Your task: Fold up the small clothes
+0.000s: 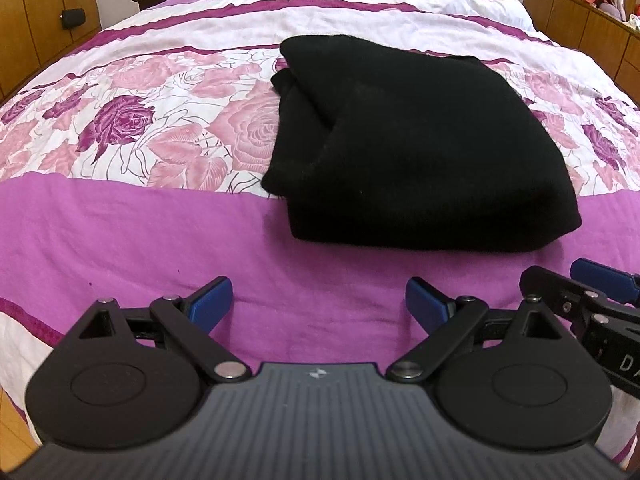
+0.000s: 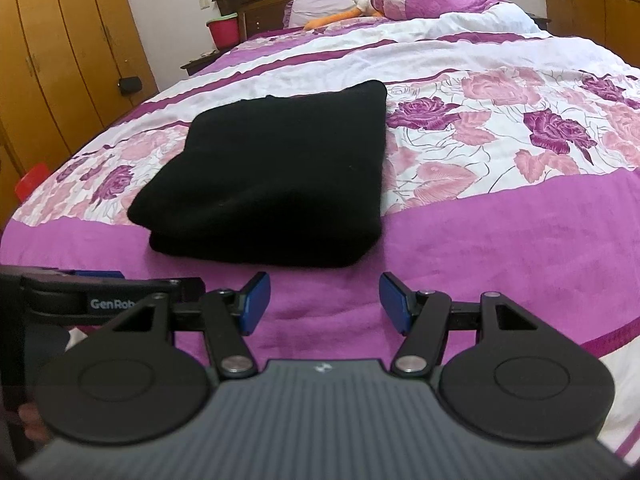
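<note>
Both tongs tilt down over the near purple band of the bedspread (image 1: 120, 232): left gripper (image 1: 319, 304) and right gripper (image 2: 324, 300) gape wide, empty. The folded black garment (image 1: 420, 152) lies just beyond them.

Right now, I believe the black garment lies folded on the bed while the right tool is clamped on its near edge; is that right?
Not quite. The black garment does lie folded on the bed, but the right tool is open and empty, short of its near edge, as the right wrist view shows.
</note>
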The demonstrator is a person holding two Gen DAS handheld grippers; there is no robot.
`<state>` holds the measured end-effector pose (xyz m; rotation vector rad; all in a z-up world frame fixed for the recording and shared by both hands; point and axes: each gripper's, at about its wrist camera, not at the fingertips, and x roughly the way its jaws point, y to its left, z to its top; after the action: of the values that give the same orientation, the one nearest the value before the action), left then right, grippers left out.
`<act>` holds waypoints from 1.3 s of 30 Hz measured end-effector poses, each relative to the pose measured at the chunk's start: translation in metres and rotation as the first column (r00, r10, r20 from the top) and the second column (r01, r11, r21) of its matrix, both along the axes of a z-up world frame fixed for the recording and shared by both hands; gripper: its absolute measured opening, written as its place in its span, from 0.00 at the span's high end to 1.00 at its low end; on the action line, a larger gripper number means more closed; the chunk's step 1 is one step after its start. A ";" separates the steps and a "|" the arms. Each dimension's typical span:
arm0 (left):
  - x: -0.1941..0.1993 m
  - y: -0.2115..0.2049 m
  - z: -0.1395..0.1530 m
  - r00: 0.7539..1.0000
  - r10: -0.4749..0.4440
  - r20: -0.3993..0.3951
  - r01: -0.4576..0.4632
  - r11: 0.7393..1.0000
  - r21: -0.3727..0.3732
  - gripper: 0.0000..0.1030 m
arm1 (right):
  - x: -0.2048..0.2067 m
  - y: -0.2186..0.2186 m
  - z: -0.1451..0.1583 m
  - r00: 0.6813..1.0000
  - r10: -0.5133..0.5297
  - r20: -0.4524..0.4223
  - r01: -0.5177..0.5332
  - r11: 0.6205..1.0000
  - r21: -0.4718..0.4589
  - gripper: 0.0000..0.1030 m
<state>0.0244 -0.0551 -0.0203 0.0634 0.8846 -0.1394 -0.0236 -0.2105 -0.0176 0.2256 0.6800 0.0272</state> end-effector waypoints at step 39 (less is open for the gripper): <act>-0.006 -0.001 -0.001 1.000 -0.005 0.020 0.004 1.000 0.023 0.07 | -0.001 0.003 -0.002 1.000 -0.002 -0.008 0.002 1.000 0.007 0.39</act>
<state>0.0189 -0.0556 -0.0212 0.0878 0.8659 -0.1326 -0.0242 -0.2076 -0.0193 0.2334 0.6881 0.0264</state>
